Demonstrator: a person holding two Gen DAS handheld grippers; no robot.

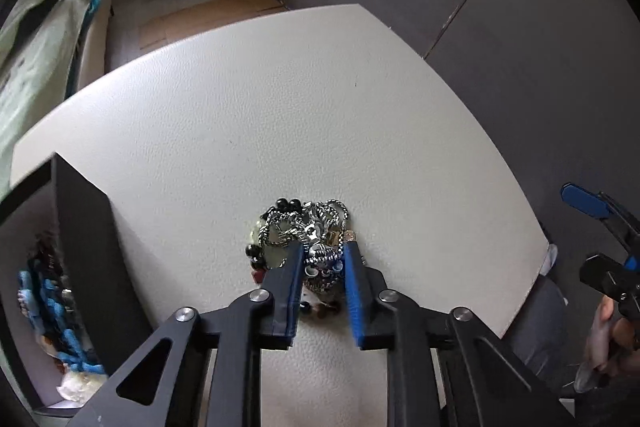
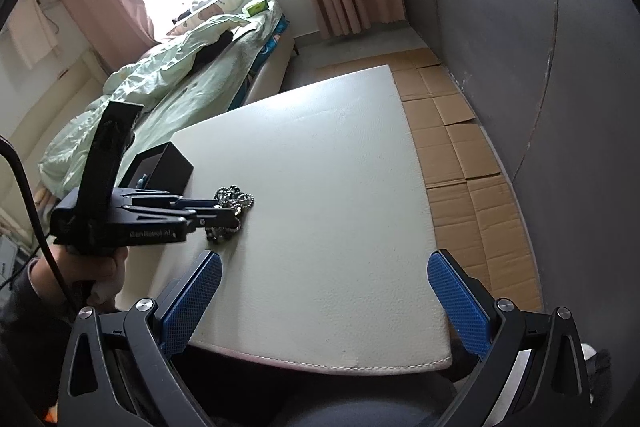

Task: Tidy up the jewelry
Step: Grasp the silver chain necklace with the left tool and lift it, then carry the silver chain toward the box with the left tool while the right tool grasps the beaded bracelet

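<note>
Left of the jewelry pile (image 1: pixel 304 247), the black box (image 1: pixel 86 247) held blue beads (image 1: pixel 48 311), its far contents blurred. The left gripper (image 1: pixel 322 255) pinched the pile's chain; the right gripper (image 2: pixel 324 279) gaped empty.

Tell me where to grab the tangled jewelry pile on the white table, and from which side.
Grip the raised silver chain knot at the top of the jewelry pile, coming steeply from above. The heap is a loose tangle lying flat on the white table, so only its humped middle gives the pads something to pinch. The left claw already straddles that knot this way; whether its pads press yet is unclear.
</note>
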